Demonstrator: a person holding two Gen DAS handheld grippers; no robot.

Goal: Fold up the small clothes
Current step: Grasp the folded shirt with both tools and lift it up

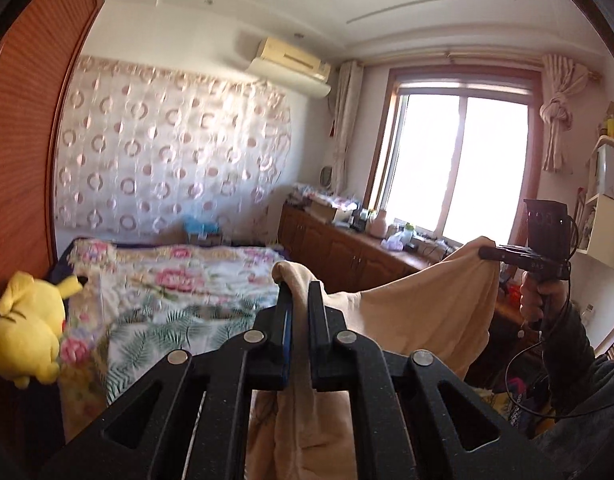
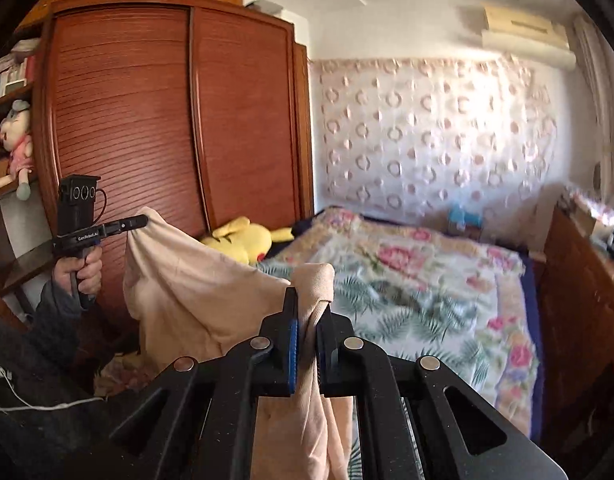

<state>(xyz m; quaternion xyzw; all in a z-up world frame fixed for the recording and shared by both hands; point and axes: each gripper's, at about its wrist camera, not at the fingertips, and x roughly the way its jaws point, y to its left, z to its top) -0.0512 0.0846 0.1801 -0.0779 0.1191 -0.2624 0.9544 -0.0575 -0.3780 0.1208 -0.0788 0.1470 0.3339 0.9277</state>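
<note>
Both claws are pinching the same piece of cloth: our left gripper (image 1: 299, 300) has its jaws pressed together on one bunched corner of the beige garment (image 1: 419, 304), and our right gripper (image 2: 310, 316) is clamped the same way on another corner. The garment hangs in the air between them, its top edge sagging from one claw across to the other, so its long axis runs side to side between our hands, the rest dropping towards six o'clock below the jaws. From the left wrist camera, the right claw sits at about three o'clock; from the right wrist camera, the left claw sits at nine o'clock. The bed (image 2: 427, 280) with its floral cover lies ahead at twelve o'clock, below the cloth, the yellow plush toy (image 2: 243, 242) at its far side. Neither hand looks nearer to it. We judge that the coming move is to lay the cloth flat there.
</note>
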